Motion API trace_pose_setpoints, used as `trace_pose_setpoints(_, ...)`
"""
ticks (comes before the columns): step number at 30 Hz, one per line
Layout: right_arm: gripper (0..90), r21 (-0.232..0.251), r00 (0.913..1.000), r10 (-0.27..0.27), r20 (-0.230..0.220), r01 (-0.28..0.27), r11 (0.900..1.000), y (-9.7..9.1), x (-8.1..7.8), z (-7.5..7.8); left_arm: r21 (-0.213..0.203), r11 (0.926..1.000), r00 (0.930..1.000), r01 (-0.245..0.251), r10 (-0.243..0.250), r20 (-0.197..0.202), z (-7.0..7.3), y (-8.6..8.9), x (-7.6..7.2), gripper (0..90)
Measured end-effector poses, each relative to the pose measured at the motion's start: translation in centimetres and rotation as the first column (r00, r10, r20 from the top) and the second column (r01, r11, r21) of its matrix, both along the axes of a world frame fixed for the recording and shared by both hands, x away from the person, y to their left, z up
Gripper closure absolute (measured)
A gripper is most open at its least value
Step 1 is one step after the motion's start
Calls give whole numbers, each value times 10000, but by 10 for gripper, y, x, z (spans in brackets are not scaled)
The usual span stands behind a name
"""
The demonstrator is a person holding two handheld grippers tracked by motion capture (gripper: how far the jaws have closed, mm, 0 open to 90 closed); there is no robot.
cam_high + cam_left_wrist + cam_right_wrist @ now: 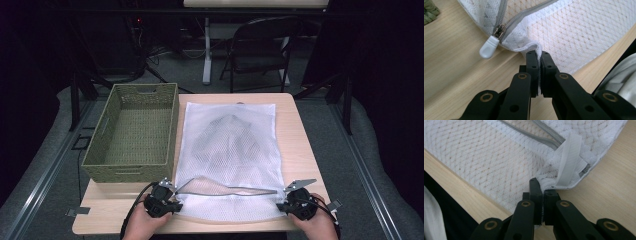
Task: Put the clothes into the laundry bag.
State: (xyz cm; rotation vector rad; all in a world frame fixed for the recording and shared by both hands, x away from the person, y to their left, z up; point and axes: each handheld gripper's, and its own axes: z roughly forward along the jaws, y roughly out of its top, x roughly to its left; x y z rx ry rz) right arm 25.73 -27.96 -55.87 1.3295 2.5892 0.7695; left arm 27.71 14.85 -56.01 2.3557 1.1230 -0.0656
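Both near corners of mesh laundry bag (229, 150) pinched: left gripper (538, 55) clamped tight on hem below the zipper pull (489, 46), right gripper (540, 185) clamped on corner by the white ribbed tab (568, 161). Bag lies flat on table (295, 120), beside woven basket (135, 130), zipper open, dark garment inside. Risks, judged: thin hem bites may slip when lifted; open mouth facing the grippers could spill the garment; uneven lift could sag the bag against the basket rim.

No readable text, no labels, no brands, no numbers, no signs
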Motion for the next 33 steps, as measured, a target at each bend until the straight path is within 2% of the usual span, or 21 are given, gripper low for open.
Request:
trace_pose_setpoints(5, 886, 80, 9999, -165, 23, 165, 9998, -3, -1, 1, -50, 10000, 10000, 45, -45, -18, 0, -1, -1, 873)
trace_pose_setpoints(14, 882, 92, 9999, -120, 85, 119, 9999, -4, -2, 3, -102, 9999, 10000, 40, -40, -10, -1, 0, -2, 863)
trace_pose_setpoints(18, 853, 83, 9997, -90, 237, 88, 9999, -4, -3, 5, -109, 9999, 10000, 10, -10, 25, -1, 1, -2, 840)
trace_pose_setpoints(23, 782, -56, 9995, -72, 307, 73, 10000, -3, -3, 4, -182, 9998, 10000, -67, 67, -11, 0, 2, -1, 788)
trace_pose_setpoints(25, 757, 58, 9995, -70, 293, 68, 10000, -3, -3, 4, -213, 9998, 10000, -61, 60, -18, 0, 2, -1, 765)
trace_pose_setpoints(33, 670, -40, 9994, -116, 322, 118, 9999, -1, -4, 4, -252, 9994, 9997, -231, 229, -97, 1, 4, 1, 590)
